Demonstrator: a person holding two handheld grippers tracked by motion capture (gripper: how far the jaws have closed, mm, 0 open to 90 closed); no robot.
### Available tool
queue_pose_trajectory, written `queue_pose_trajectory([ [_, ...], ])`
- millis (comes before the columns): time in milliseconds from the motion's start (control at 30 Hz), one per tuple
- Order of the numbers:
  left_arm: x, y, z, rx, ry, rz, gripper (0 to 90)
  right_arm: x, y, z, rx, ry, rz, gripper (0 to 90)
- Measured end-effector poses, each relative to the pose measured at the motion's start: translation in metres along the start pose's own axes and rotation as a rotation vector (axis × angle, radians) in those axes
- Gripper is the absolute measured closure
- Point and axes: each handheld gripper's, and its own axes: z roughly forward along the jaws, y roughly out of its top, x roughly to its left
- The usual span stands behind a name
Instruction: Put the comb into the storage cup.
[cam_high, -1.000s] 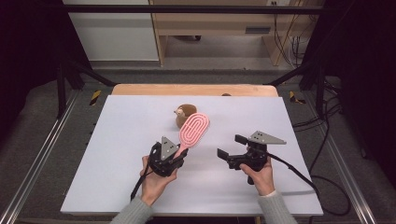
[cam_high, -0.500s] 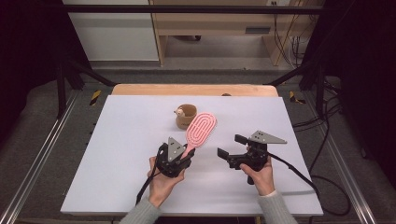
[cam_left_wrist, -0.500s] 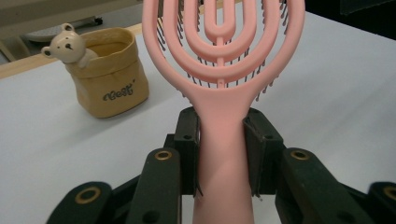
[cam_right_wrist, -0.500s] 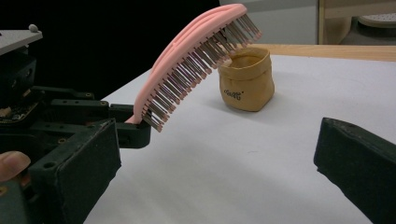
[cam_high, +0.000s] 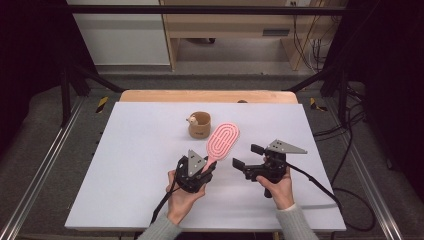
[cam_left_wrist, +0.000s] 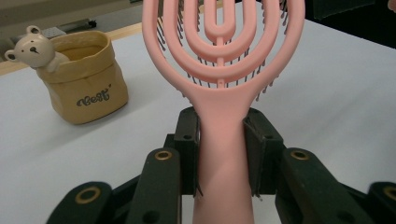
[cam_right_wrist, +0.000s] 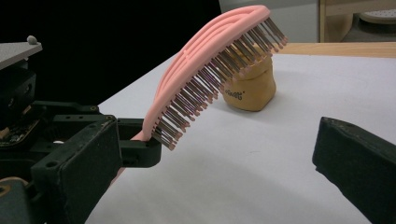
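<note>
Nearest me, the person's left hand (cam_high: 182, 200) is holding the left gripper (cam_high: 210, 169), whose jaws are clamping tight on the handle of the pink hairbrush (cam_high: 223, 140). In the left gripper view the two black pads are pressing either side of that handle (cam_left_wrist: 220, 154), with no gap showing. The brush head is rising up and forward from the jaws, clear of the white table (cam_high: 125, 165), bristles facing toward the right gripper.

Compared with a second ago, the brush has been swinging away from the cup and toward the right: its head was lying right against the little cup, and now it is sitting apart from it, tilted further to the right-hand side. My guess is that the brush is being carried off or offered across.

Just beside it, the right gripper (cam_high: 246, 156) is waiting with its jaws spread wide and gripping nothing; in the right gripper view the brush (cam_right_wrist: 210, 74) is hanging ahead of them.

Beyond the left gripper, forward and slightly left, the tan cup (cam_high: 199, 125) with its small bear figure (cam_left_wrist: 33, 49) is standing upright on the table.
</note>
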Motion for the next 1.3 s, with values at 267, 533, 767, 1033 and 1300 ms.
queue_pose_trajectory([
  [267, -0.008, 0.000, 0.004, 0.004, -0.010, 0.010, 68.9, 0.000, 0.000, 0.002, 0.001, 0.004, 0.017, 2.2],
  [533, -0.018, 0.001, 0.005, 0.002, -0.023, 0.028, 68.9, -0.001, 0.000, 0.003, 0.002, -0.001, 0.022, 2.8],
  [767, -0.025, 0.001, 0.006, 0.000, -0.034, 0.043, 69.0, -0.001, 0.000, 0.004, -0.002, 0.006, 0.043, 6.1],
  [1033, -0.032, 0.002, 0.006, -0.004, -0.041, 0.056, 69.0, -0.002, -0.001, 0.006, 0.004, 0.013, 0.065, 13.1],
  [1300, -0.038, 0.003, 0.007, -0.007, -0.054, 0.064, 69.0, -0.003, -0.001, 0.008, 0.012, 0.008, 0.073, 21.3],
])
